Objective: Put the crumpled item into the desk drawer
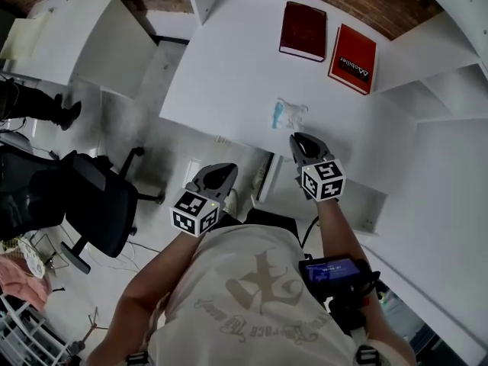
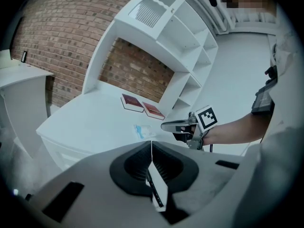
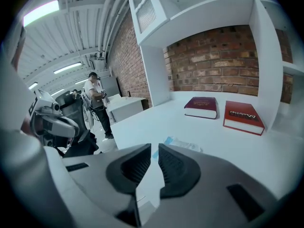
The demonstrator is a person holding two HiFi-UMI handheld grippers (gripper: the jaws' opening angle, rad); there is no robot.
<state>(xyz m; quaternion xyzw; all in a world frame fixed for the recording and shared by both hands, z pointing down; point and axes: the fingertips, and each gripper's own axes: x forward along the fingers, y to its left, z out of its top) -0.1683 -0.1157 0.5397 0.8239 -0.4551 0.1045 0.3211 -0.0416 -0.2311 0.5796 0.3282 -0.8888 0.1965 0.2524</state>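
The crumpled item [image 1: 288,114], a clear wrapper with a blue patch, lies on the white desk [image 1: 221,75] near its front edge. It also shows in the left gripper view as the wrapper [image 2: 142,130] and in the right gripper view as the wrapper [image 3: 183,144]. My right gripper [image 1: 299,138] hovers just short of it, jaws nearly together with nothing between them [image 3: 154,148]. My left gripper [image 1: 225,170] hangs lower, off the desk's front edge, jaws shut and empty [image 2: 152,144]. From there the right gripper [image 2: 164,126] is seen pointing at the wrapper.
Two red books [image 1: 303,30] [image 1: 352,58] lie at the back of the desk. White shelving [image 1: 450,90] rises on the right. A black office chair [image 1: 99,204] stands on the floor at left, beside another white desk [image 1: 84,29]. A person [image 3: 97,101] stands far off.
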